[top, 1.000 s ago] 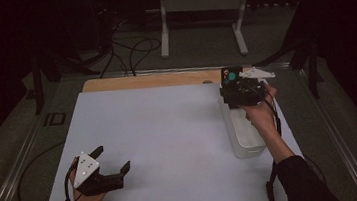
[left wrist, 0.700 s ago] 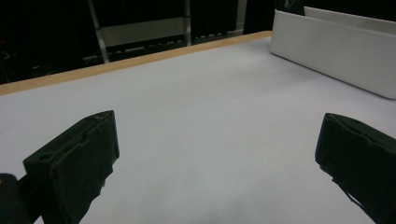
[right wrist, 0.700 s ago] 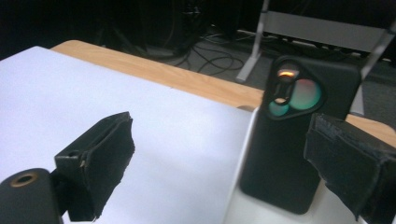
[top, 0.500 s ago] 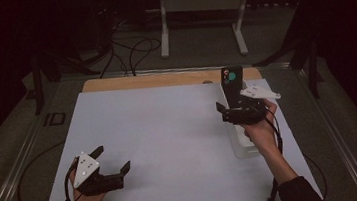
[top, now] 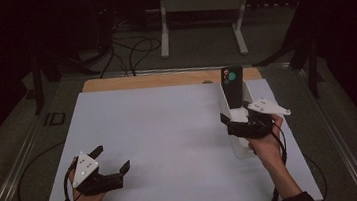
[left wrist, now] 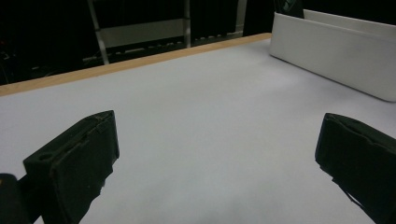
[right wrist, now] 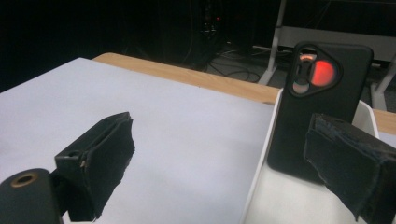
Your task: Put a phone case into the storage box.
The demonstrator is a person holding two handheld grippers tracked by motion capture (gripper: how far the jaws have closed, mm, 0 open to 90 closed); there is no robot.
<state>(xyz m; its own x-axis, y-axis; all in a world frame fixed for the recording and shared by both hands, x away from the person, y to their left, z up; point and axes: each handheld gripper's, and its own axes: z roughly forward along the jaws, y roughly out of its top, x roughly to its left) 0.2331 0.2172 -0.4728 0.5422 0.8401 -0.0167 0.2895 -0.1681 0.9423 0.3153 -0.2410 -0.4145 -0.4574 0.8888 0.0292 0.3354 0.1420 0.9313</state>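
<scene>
The right gripper (top: pixel 243 122) is backing off open-jawed, leaving the phone (top: pixel 233 85) standing in the white tray (top: pixel 242 150); left gripper (top: pixel 107 169) is resting open

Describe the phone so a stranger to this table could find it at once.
Start at the white table and go to its far right side, where a long white tray lies. The phone stands upright at the tray's far end, just beyond the right gripper. It is the one black slab there, with a rounded camera cutout near its top.
</scene>
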